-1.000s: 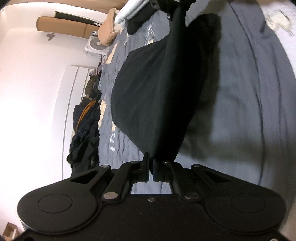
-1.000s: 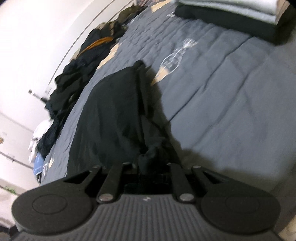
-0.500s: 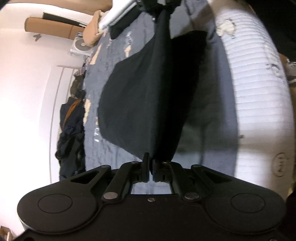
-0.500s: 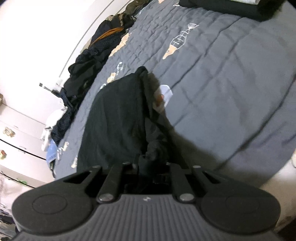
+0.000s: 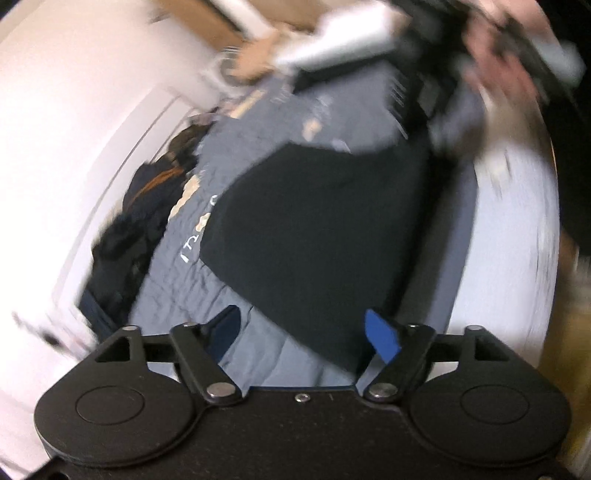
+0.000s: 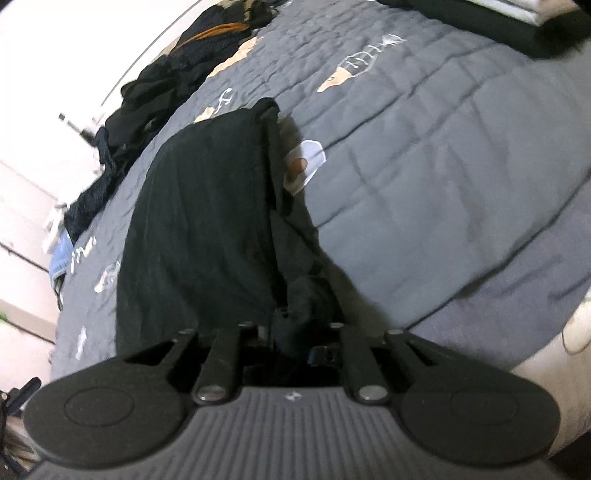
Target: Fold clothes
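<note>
- Left hand-held gripper (image 5: 301,332): jaws spread wide, having just been opening; blue pads (image 5: 382,336) bare, nothing pinched between them.
- Seen past those jaws, in the left wrist view: black garment (image 5: 317,236) lying spread on the grey quilt (image 5: 243,354) of the bed, its near corner falling between the open fingers without touching the pads.
- Right hand-held gripper (image 6: 295,332): jaws drawn nearly together, clamped on a bunched wad of the same black garment (image 6: 207,221); fingertips hidden under the cloth.
- Shown only by the right wrist view: garment running away from the grip as a long dark fold, with a white label (image 6: 310,162) peeking out at its right edge, on the quilt (image 6: 424,166).
- Shown only by the left wrist view, blurred: the other hand-held gripper near the top right, at the far end of the garment, and a pale striped mattress edge (image 5: 509,240) to the right of the quilt.
- In both views: heap of dark clothes (image 5: 136,221) with an orange streak at the far side of the bed, against the white wall (image 5: 74,129); same heap (image 6: 177,62) at upper left in the right wrist view.
- Right wrist view alone: folded stack (image 6: 509,18) at the top right corner of the bed.
</note>
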